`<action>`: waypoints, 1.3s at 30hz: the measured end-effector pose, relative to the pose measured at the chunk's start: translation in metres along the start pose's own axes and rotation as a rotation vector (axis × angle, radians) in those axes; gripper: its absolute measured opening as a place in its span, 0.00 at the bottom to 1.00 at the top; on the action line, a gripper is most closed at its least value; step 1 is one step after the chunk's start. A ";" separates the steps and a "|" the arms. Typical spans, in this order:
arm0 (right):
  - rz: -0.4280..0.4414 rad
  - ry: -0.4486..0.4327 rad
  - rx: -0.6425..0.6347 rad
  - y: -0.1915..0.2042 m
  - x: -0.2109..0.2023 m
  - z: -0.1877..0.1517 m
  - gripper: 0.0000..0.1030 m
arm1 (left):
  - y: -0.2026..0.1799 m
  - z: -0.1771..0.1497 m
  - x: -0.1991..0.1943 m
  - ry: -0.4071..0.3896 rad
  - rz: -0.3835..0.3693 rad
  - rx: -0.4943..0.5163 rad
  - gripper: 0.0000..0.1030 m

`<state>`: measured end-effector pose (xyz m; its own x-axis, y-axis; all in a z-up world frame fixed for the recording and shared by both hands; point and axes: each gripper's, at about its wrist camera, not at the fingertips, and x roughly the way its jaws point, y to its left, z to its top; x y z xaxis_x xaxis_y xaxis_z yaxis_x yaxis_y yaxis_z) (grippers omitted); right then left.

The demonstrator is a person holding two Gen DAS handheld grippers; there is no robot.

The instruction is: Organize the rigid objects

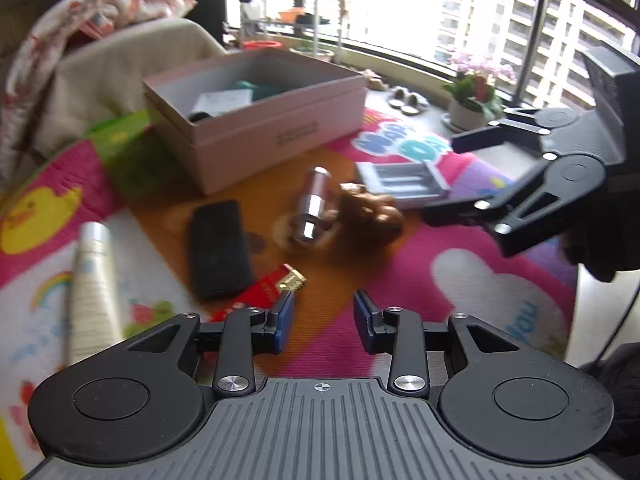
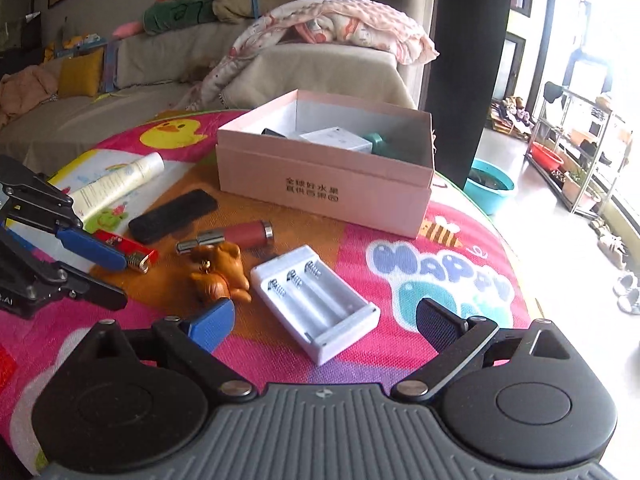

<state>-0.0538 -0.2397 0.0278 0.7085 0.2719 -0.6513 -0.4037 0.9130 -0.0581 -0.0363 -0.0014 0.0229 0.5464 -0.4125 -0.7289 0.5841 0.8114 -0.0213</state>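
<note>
near mat edge: white battery holder, long axis slanting away leftward
right gripper: spread wide, empty, holder dead ahead between fingers
left gripper: parted, empty, farther off
goal: pink box

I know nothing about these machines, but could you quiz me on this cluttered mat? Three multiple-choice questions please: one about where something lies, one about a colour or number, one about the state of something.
1. Where does the white battery holder lie?
A. inside the pink box
B. on the mat, in front of the right tongs
C. on the sofa

2. How many battery slots does it have?
A. one
B. three
C. six

3. How are the right tongs?
A. open, holding nothing
B. shut on the brown toy
C. shut on the tube

Answers: 1 B, it sits on the mat, outside the pink box. 2 B, three springs show. 3 A, the blue pads stand wide apart and empty.
</note>
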 end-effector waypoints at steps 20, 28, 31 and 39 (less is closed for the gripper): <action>0.063 0.071 0.138 -0.013 0.019 -0.012 1.00 | 0.034 -0.003 0.010 0.011 -0.047 -0.263 0.39; 0.001 0.125 0.102 -0.001 0.020 -0.001 0.99 | 0.015 -0.013 0.003 -0.018 0.070 -0.283 0.26; -0.063 0.000 0.065 0.014 0.004 0.002 0.98 | 0.013 -0.016 0.000 -0.017 0.082 -0.315 0.26; -0.017 -0.073 -0.146 0.063 0.018 0.018 0.73 | 0.004 -0.022 -0.001 -0.056 0.111 -0.289 0.26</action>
<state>-0.0560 -0.1714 0.0259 0.7538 0.2833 -0.5929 -0.4678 0.8650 -0.1815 -0.0475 0.0116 0.0090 0.6339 -0.3304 -0.6993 0.3288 0.9335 -0.1430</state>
